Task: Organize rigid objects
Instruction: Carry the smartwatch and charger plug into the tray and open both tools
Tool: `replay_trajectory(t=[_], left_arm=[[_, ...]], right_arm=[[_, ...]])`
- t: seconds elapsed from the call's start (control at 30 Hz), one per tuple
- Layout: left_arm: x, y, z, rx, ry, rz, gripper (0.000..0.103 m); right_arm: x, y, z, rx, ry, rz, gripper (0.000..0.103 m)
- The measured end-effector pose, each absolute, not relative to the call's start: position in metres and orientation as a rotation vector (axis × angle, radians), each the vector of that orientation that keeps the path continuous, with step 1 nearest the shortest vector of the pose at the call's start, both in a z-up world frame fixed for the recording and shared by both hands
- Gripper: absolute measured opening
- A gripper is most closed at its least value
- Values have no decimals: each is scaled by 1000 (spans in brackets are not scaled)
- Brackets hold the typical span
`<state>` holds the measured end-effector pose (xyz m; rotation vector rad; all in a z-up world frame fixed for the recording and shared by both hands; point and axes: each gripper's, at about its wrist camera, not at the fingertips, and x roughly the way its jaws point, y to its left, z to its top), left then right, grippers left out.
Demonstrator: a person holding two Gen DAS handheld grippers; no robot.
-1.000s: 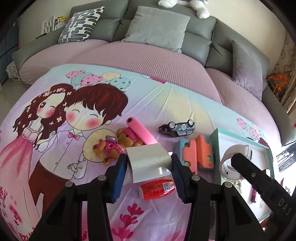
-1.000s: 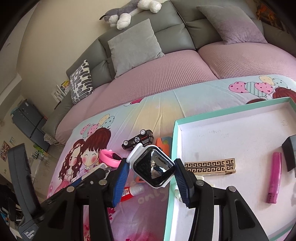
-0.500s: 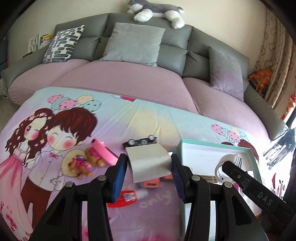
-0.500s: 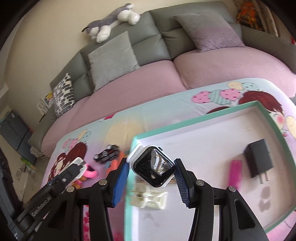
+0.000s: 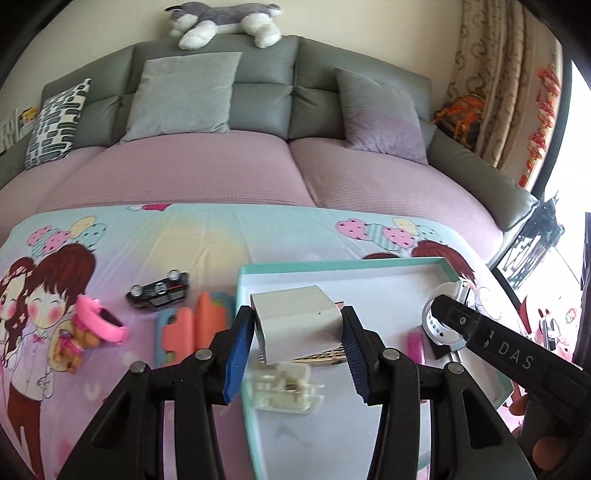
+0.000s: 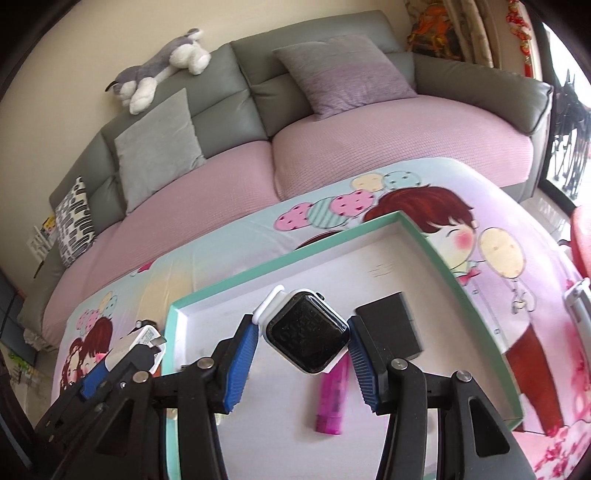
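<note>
My left gripper [image 5: 295, 350] is pinching a white box [image 5: 297, 323] between its blue pads, and I hold it just above the near left part of the teal-rimmed tray [image 5: 332, 263], which lies on the cartoon-print sheet [image 5: 184, 236]. Under the white box, inside the tray, lie a clear plastic clip [image 5: 282, 384] and a gold-patterned bar [image 5: 321, 356], the bar mostly hidden by the box. My right gripper [image 6: 301, 349] is clamped on a white smartwatch [image 6: 306, 330] with a dark square face, tilted cornerwise between the pads, and it hangs over the middle of the tray [image 6: 295, 254]. Beneath the watch, on the tray floor, a pink tube [image 6: 332, 398] lies lengthwise, and a black charger block [image 6: 391, 326] sits just right of the watch, toward the tray's right wall. Outside the tray, off its left rim, an orange and blue case [image 5: 184, 326] lies closest on the sheet, then a black toy car [image 5: 159, 291] farther back, and a pink wristband [image 5: 101, 321] and a small bear doll [image 5: 74, 343] farther left. Beyond the tray's far rim stands the grey sofa [image 5: 258, 92] with a plush dog [image 5: 221, 18] on its back.
</note>
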<state>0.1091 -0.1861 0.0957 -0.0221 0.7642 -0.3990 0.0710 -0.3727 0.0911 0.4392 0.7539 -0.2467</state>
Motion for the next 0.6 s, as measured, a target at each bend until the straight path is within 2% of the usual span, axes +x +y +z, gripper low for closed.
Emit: replay_trajectory(t=[0.6], left_arm=[[113, -220, 70, 18, 820, -449, 49]], right_arm=[[76, -383, 71, 453, 820, -257, 53]])
